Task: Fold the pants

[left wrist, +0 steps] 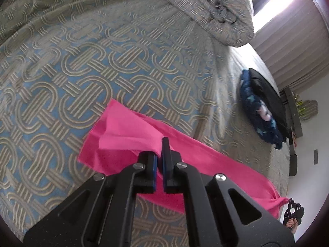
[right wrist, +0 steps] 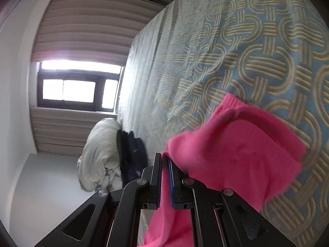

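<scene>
The pink pants [left wrist: 131,131] lie stretched across the patterned bedspread [left wrist: 82,61], running from the middle toward the lower right. My left gripper [left wrist: 160,148] is shut on a fold of the pink fabric near the leg end. My right gripper [right wrist: 164,162] is shut on the other end of the pants [right wrist: 236,154], which drape over its right finger and hang between the fingers. The right gripper also shows small in the left wrist view [left wrist: 293,210], at the far end of the pants by the bed's edge.
A bunched duvet [left wrist: 216,6] lies at the head of the bed. A dark blue and black pile of clothes [left wrist: 261,107] sits near the bed's edge, also in the right wrist view [right wrist: 131,154] beside a white bundle [right wrist: 100,154]. Curtains [right wrist: 86,30] and a window [right wrist: 78,90] stand beyond.
</scene>
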### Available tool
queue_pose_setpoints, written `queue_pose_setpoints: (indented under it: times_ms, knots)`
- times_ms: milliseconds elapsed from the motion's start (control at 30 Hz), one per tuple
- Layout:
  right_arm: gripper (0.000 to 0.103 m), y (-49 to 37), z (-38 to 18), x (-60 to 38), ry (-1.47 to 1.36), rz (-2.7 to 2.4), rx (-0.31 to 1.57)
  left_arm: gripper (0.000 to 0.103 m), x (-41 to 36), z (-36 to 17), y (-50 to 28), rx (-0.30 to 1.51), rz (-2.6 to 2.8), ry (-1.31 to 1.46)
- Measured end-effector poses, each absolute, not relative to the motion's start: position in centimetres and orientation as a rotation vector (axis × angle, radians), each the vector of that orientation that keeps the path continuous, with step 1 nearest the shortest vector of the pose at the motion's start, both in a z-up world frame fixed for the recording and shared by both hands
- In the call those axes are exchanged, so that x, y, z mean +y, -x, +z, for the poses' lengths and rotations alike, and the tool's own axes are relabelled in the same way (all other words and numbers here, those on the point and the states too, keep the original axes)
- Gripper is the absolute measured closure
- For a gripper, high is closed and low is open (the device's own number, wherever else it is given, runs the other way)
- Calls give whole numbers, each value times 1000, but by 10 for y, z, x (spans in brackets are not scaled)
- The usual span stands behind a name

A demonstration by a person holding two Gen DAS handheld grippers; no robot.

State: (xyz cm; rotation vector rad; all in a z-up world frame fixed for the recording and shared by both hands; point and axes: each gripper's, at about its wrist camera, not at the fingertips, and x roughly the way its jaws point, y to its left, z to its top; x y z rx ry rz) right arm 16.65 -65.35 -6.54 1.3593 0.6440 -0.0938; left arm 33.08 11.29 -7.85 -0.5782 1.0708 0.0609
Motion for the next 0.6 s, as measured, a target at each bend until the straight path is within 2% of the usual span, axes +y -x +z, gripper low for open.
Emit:
queue_pose_setpoints:
  times_ms: [200,333,367,467,600]
  knots:
    - [97,-181,-91,-660,-1339,-131,698,95,119,-98,-344,1090,87,627]
    - [95,-176,-89,-644,-1283,-67,714,74,130,-91,-336,1069,94,636]
    - [95,-176,-82,-635,-1240,-45,727,72,134,-85,-330,1050,88,641]
    - [94,-182,-66,-607,-1165,30,771,72,139,-70,-316,1029,70,622]
    - [87,-194,-42,-556,-1048,149,831,72,135,-52,-297,1008,13,553]
